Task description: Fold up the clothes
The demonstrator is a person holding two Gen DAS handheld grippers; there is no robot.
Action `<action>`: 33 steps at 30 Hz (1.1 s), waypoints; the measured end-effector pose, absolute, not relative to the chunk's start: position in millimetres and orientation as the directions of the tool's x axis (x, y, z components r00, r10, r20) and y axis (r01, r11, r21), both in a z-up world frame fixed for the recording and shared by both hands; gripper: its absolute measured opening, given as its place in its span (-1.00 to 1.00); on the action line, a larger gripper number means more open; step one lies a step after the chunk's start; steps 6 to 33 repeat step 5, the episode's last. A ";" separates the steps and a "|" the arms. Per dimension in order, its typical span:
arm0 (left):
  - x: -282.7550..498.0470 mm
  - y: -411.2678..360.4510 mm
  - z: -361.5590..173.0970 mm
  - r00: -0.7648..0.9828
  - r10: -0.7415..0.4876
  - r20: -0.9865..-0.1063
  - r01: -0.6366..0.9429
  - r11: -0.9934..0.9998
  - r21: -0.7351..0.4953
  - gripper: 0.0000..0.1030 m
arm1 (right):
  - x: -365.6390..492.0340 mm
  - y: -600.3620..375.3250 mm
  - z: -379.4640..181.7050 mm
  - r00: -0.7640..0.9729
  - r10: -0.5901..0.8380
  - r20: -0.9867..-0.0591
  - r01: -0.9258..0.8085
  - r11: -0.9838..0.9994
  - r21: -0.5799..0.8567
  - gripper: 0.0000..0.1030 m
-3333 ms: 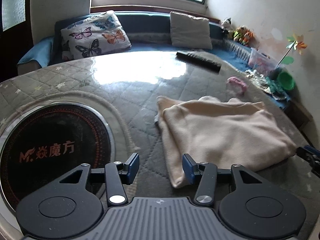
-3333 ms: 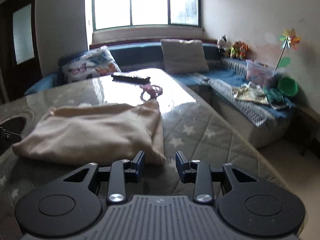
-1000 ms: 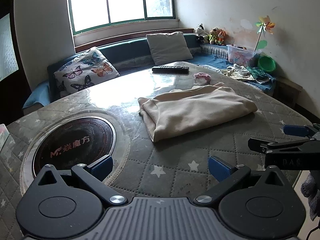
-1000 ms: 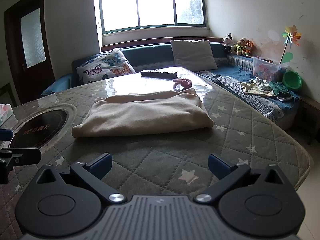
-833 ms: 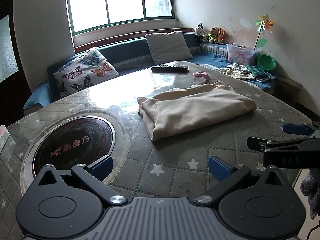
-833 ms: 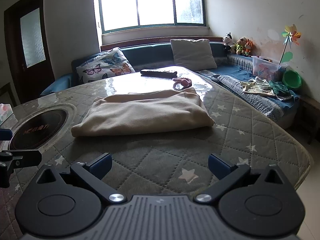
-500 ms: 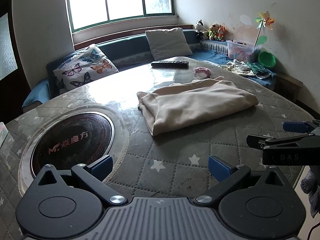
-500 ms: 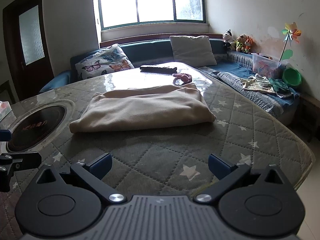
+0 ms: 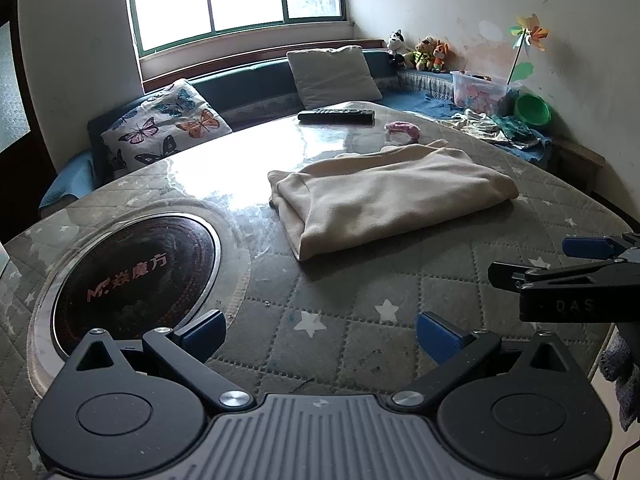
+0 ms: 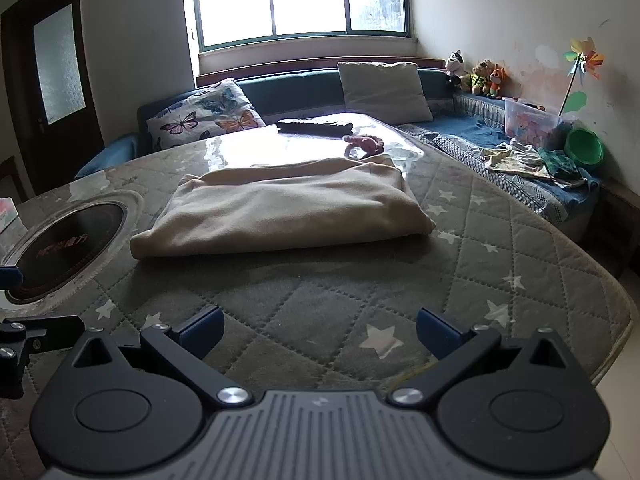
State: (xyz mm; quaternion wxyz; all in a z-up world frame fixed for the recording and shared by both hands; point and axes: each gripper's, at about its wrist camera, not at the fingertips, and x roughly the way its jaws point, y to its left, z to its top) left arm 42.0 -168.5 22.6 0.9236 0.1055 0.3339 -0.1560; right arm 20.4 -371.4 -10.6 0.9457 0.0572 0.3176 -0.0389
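Observation:
A cream garment (image 9: pixel 392 196) lies folded into a flat rectangle in the middle of the quilted round table (image 9: pixel 352 300); it shows again in the right wrist view as the same cream garment (image 10: pixel 288 208). My left gripper (image 9: pixel 320 334) hangs open over the table's near edge, well short of the cloth, with nothing between its blue pads. My right gripper (image 10: pixel 320 326) is open too, empty, and held back from the garment's near fold. The right gripper (image 9: pixel 576 264) also appears at the right edge of the left wrist view.
A round black cooktop (image 9: pixel 132 276) is set into the table on the left. At the far side lie a black remote (image 9: pixel 336 115) and a pink item (image 9: pixel 402 129). A blue sofa with a butterfly pillow (image 9: pixel 164 128) and a beige pillow (image 9: pixel 332 76) runs behind; loose clothes (image 10: pixel 528 160) lie on it.
Both grippers went from nearly shut close to the garment to wide open and pulled back toward the table's near edge. In the last second only a slight drift; the garment has not moved.

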 end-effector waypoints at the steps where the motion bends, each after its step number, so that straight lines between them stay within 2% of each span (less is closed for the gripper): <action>1: 42.4 -168.5 22.1 0.727 -0.217 -0.651 0.358 0.929 0.090 1.00 | 20.9 -371.3 -10.8 0.795 -0.037 -0.606 0.110 0.990 0.083 1.00; 33: 43.7 -168.6 19.9 0.720 -0.219 -0.658 0.363 0.927 0.089 1.00 | 23.0 -370.7 -11.9 0.791 -0.035 -0.611 0.109 0.991 0.084 1.00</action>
